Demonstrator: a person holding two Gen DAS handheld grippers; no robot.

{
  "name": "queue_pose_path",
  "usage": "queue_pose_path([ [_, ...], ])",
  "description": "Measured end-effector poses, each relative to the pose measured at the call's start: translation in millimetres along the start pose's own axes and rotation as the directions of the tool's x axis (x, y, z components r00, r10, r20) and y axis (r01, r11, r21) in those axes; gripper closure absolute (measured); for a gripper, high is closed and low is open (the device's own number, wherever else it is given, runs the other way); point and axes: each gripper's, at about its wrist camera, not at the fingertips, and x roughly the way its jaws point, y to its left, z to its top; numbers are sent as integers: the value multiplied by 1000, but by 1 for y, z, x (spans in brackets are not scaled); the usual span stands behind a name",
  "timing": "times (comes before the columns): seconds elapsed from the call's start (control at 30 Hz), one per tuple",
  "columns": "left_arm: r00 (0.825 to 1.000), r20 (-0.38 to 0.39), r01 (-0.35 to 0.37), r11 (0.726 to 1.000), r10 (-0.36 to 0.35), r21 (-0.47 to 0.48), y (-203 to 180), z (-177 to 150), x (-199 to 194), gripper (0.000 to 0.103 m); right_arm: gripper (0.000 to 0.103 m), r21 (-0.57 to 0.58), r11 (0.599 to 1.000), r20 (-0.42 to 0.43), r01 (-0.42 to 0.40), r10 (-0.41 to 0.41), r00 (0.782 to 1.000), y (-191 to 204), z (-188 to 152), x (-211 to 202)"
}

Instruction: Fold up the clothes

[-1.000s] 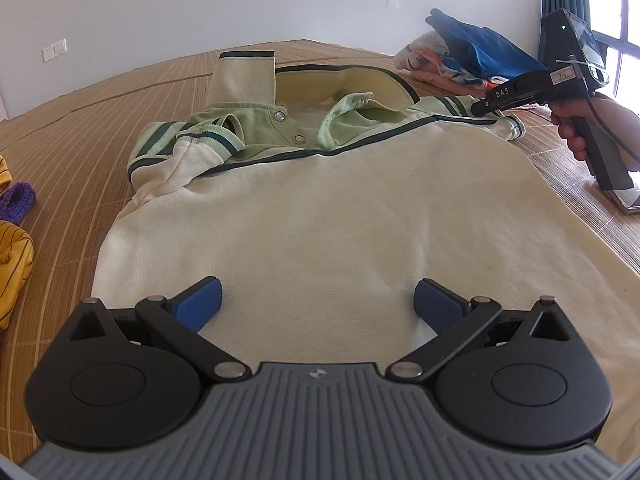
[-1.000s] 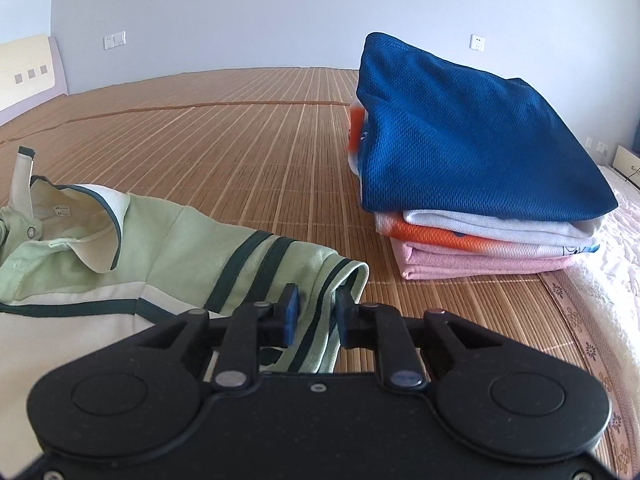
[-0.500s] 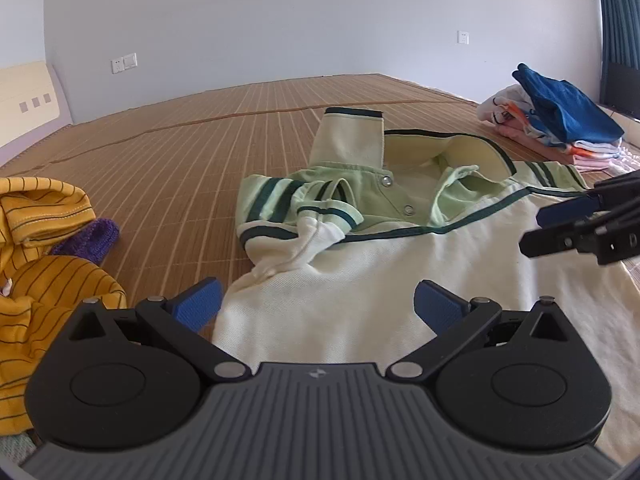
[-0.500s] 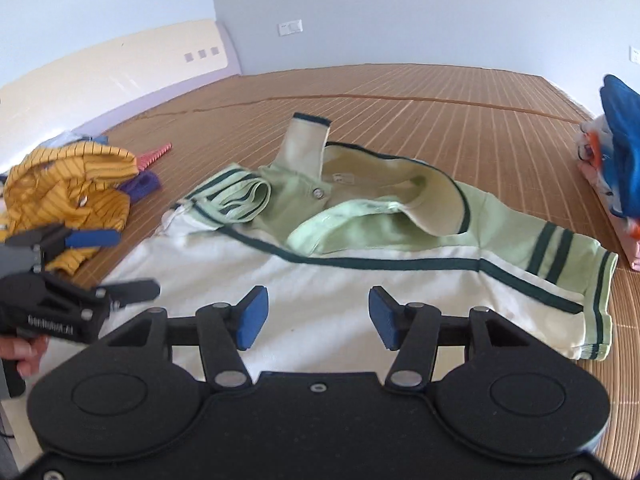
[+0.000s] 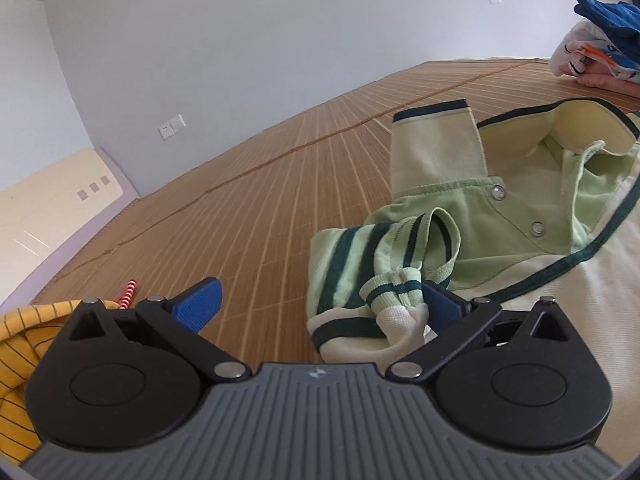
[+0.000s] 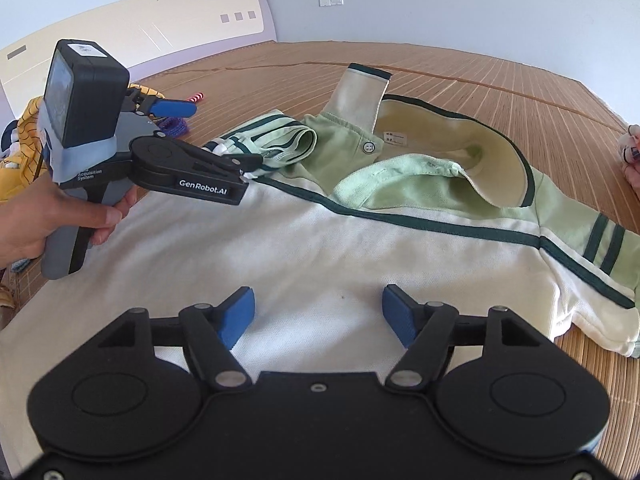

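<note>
A cream and light-green polo shirt (image 6: 360,240) with dark green stripes lies spread on a bamboo mat (image 5: 248,216), collar away from me. Its left sleeve (image 5: 380,280) is bunched up with the cuff folded over. My left gripper (image 5: 322,308) is open at that sleeve; its right finger (image 5: 444,306) touches the cuff and its left finger hangs over the mat. In the right wrist view the left gripper (image 6: 224,136) is held by a hand (image 6: 60,220). My right gripper (image 6: 319,316) hovers open over the cream body of the shirt, holding nothing.
A yellow striped garment (image 5: 24,340) lies at the left, with a red-and-white striped item (image 5: 128,296) and a purple item (image 6: 174,126) near it. A stack of folded clothes (image 5: 600,52) sits far right. A headboard (image 6: 140,36) and wall bound the mat.
The left gripper swung left and closed in on the bunched left sleeve. The right gripper left the right sleeve, opened, and drew back over the shirt's body.
</note>
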Motion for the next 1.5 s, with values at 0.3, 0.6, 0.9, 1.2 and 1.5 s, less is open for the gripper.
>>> queue_pose_path([
  [0.3,950,-137,-292,953,280,-80,92,-22,21,0,24,-37,999,0,9,-9,1000,3,-2,1],
  [0.6,982,-55,-186,973,180,-134,95,-17,-6,0,19,-79,997,-2,23,-24,1000,10,-4,4],
  [0.9,987,-90,-135,991,136,14,55,-27,13,0,19,-84,996,-3,5,-5,1000,6,-5,3],
  [1.2,963,-186,-206,977,195,-46,87,-28,2,0,20,-82,997,-1,1,-1,1000,3,-4,0],
  [1.5,995,-15,93,973,-98,-211,67,3,-62,0,41,44,999,170,20,-27,985,-20,44,-54],
])
